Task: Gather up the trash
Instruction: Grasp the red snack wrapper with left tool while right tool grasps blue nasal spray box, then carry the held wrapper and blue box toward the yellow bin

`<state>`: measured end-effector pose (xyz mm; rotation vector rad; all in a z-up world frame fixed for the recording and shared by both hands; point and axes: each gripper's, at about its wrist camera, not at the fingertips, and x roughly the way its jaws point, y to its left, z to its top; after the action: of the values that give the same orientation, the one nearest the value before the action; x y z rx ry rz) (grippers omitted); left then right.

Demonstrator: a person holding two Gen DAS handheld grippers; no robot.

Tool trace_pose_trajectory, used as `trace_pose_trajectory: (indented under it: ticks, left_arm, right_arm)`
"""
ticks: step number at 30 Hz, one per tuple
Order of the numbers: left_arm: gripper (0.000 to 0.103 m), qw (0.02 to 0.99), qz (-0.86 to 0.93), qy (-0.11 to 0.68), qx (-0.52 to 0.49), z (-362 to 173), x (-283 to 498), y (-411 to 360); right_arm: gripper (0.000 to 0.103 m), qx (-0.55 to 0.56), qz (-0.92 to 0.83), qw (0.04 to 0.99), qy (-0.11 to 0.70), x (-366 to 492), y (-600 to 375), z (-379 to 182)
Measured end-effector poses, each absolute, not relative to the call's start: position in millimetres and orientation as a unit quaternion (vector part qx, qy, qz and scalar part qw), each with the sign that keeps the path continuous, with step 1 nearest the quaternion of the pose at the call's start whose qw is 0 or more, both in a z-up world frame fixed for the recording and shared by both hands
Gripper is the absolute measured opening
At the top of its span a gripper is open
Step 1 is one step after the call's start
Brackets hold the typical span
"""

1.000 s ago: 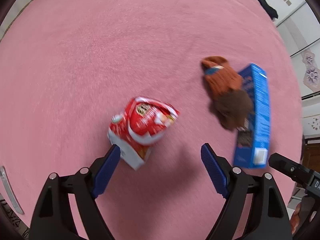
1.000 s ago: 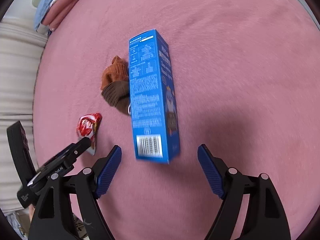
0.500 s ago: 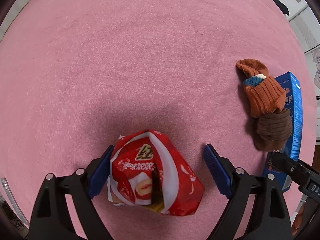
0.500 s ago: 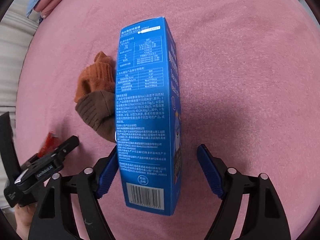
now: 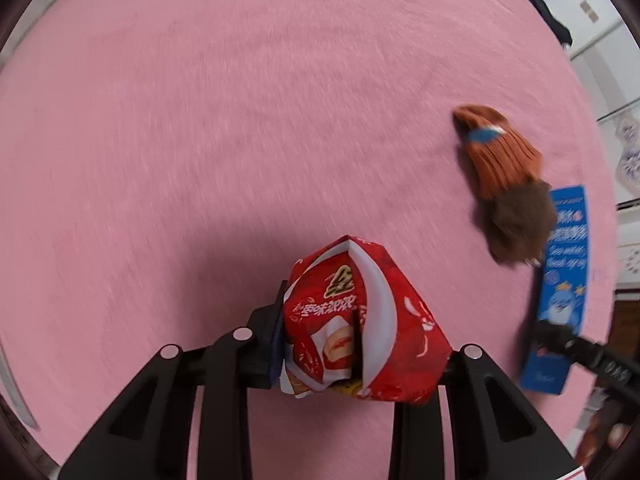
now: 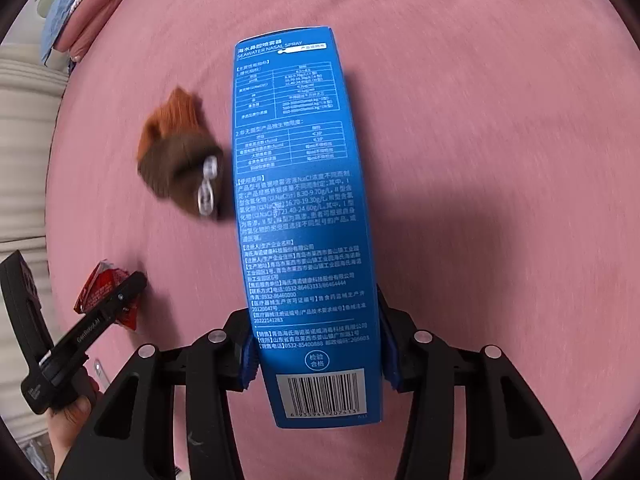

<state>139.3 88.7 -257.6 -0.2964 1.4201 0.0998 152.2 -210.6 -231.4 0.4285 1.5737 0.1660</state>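
My left gripper [image 5: 356,344] is shut on a crumpled red snack wrapper [image 5: 360,320], which hides the right finger. The wrapper also shows at the left of the right wrist view [image 6: 106,294], behind the left gripper's body. My right gripper [image 6: 316,344] is shut on the lower end of a long blue nasal-spray box [image 6: 298,208], which points away from me over the pink carpet. The same box shows at the right edge of the left wrist view [image 5: 560,288].
An orange and brown pair of socks [image 6: 176,156] lies on the pink carpet [image 6: 480,120] just left of the box, also seen in the left wrist view [image 5: 508,180]. Folded clothes [image 6: 76,20] and a beige ribbed surface [image 6: 20,160] lie at the far left.
Both grippers moved forward over their items and closed: the left on the red wrapper, the right on the blue box. Both were open a second ago.
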Motion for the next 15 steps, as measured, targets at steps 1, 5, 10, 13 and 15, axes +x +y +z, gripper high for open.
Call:
trace_pose_trajectory:
  ticks: [1,5,10,13,15]
  left_arm:
    - [0.028,0.746,0.041,0.649,-0.147,-257.3,131.6,86.5]
    - [0.028,0.737,0.022,0.650,-0.185,-255.1,98.2,74.8]
    - [0.028,0.727,-0.002,0.657,-0.199,-245.3,58.8,52.8]
    - [0.028,0.721,-0.019,0.663,-0.201,-235.0,32.9,34.7]
    - [0.028,0.718,-0.033,0.667,-0.197,-229.4,16.0,18.2]
  right_arm:
    - [0.046,0.195,0.072,0.680,0.703,144.9,-213.3,-231.5]
    - [0.046,0.198,0.067,0.674,0.709,114.2,-222.0,-229.7]
    - [0.046,0.209,0.060,0.668,0.712,76.4,-237.3,-223.2]
    - [0.046,0.215,0.058,0.670,0.708,49.2,-249.2,-213.2]
    - [0.046,0.223,0.059,0.670,0.705,36.0,-254.9,-205.7]
